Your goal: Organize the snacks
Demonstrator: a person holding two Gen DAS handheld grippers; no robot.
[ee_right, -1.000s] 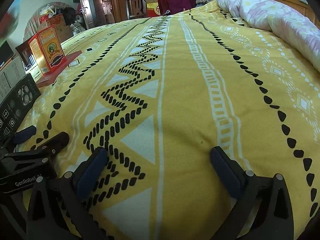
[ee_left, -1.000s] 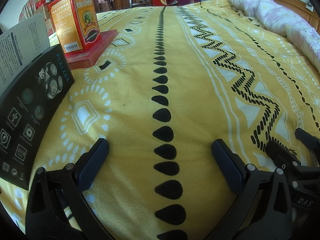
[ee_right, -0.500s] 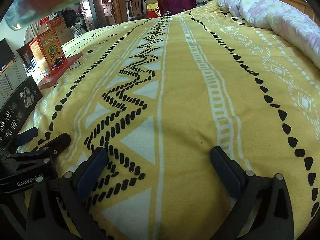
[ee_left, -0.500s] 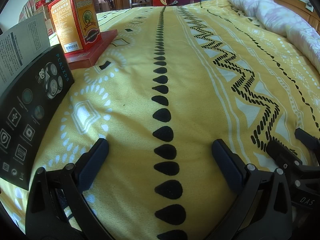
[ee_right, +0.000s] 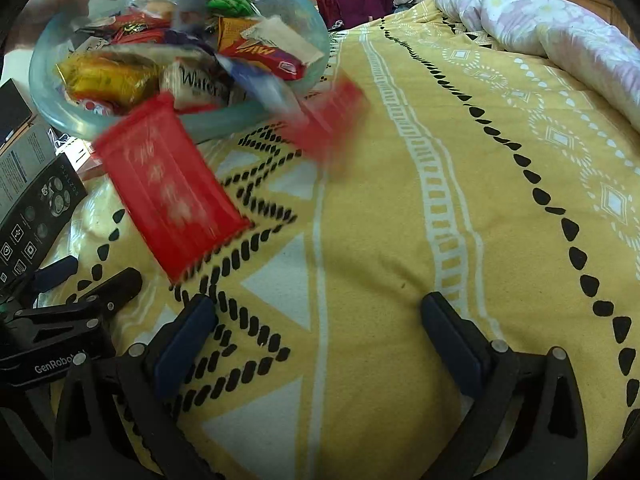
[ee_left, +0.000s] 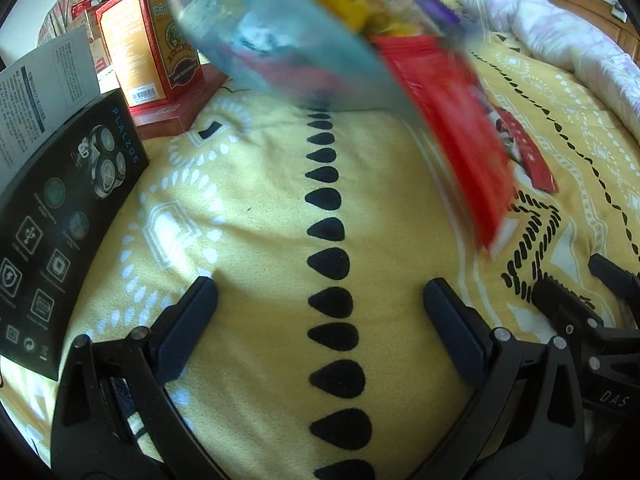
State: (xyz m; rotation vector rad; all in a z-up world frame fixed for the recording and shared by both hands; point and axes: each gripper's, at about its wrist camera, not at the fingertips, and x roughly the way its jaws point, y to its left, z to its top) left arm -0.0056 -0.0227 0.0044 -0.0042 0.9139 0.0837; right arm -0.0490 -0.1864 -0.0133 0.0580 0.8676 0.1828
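Nearest, the right gripper (ee_right: 318,332) and the left gripper (ee_left: 320,316) are seen resting low over the yellow bedspread (ee_right: 400,220), fingers apart, nothing held. Just ahead and left of the right fingers, a red packet (ee_right: 172,196) is blurred, long axis slanting away leftward; the left gripper is judged nearer. Beyond, a tilted bowl (ee_right: 52,116) of snacks (ee_right: 200,84) is seen.

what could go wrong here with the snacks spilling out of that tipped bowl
The tilted translucent blue bowl is dumping packets; a blurred red packet is landing close to the open left gripper and could catch on it. More packets may follow and slide toward the black product box at the bed's edge.
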